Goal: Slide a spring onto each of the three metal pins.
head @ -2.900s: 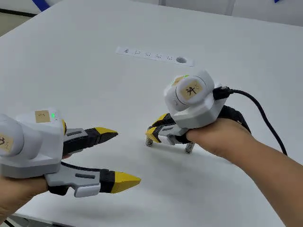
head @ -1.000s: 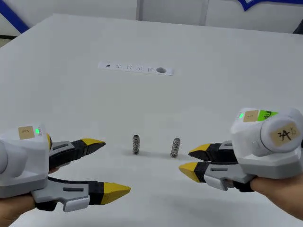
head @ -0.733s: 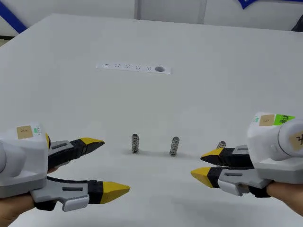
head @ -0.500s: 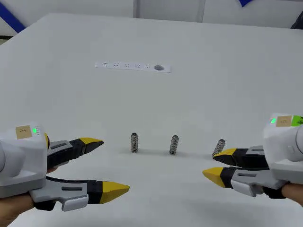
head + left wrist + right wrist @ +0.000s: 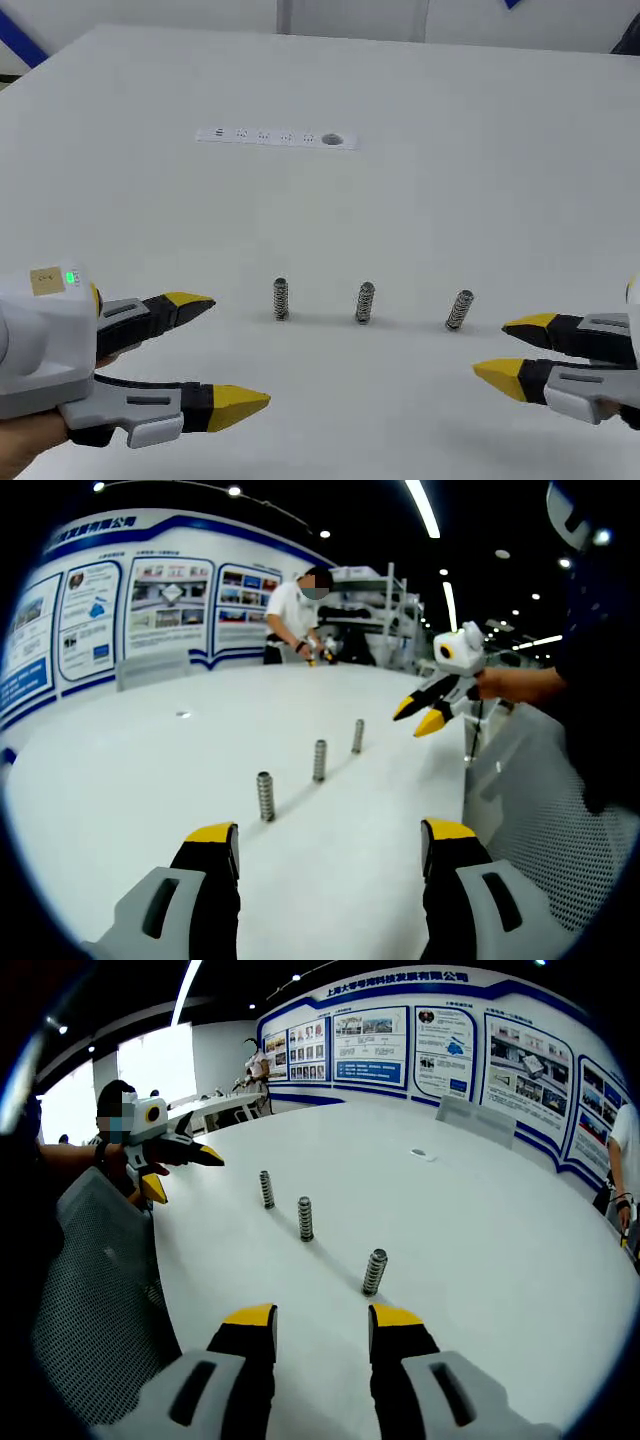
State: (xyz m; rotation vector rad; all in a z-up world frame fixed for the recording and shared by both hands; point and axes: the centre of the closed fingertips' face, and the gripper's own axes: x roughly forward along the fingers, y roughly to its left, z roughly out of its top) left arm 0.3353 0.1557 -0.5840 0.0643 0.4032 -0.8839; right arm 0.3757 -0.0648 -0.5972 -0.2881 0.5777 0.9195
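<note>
three springs stand upright in one row on the white table (image 5: 480, 150), each well apart from the next. the left spring (image 5: 280, 299) stands to the left of the middle spring (image 5: 365, 302) and the right spring (image 5: 459, 310) to its right, all three about level with one another. the left gripper (image 5: 235, 350) hovers to the left of the middle spring and nearer the person, out past the left spring – its yellow-tipped jaws are spread wide with nothing between them. the right gripper (image 5: 495, 347) hovers to the right of the middle spring and nearer the person, just past the right spring – its jaws are parted less widely and hold nothing. both grippers are apart from the springs. a power strip (image 5: 273, 137) lies flat well beyond the middle spring, on the far side and a little to the left. in the left gripper view a person (image 5: 290, 615) stands at the far end of the table, well behind the middle spring
</note>
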